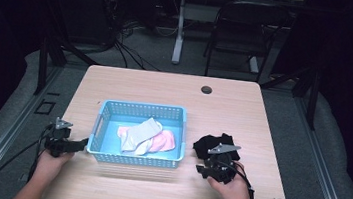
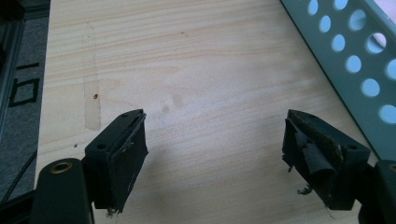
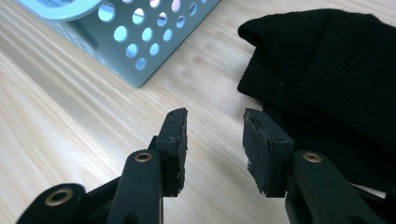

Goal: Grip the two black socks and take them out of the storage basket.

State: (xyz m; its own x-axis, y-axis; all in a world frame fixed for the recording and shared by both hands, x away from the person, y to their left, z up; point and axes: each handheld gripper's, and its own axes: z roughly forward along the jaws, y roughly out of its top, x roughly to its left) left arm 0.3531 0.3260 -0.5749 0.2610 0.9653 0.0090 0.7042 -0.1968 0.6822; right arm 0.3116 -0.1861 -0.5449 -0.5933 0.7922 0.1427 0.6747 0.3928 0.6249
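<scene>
A light blue perforated basket (image 1: pixel 103 116) sits mid-table and holds a white sock (image 1: pixel 140 133) lying over a pink sock (image 1: pixel 164 142). A black sock (image 1: pixel 212 143) lies bunched on the wood just right of the basket; in the right gripper view the black sock (image 3: pixel 327 56) fills the upper right. My right gripper (image 1: pixel 212 170) sits just in front of that sock, and my right gripper (image 3: pixel 215 140) has its jaws apart over bare wood, empty. My left gripper (image 1: pixel 70 143) rests by the basket's left front corner; my left gripper (image 2: pixel 215 154) stands wide open with nothing between its jaws.
The wooden table (image 1: pixel 131 84) has a dark cable hole (image 1: pixel 207 89) near its far edge. The basket wall (image 2: pixel 355 60) runs close on the right of the left gripper. A black chair (image 1: pixel 242 36) and table legs stand beyond the far edge.
</scene>
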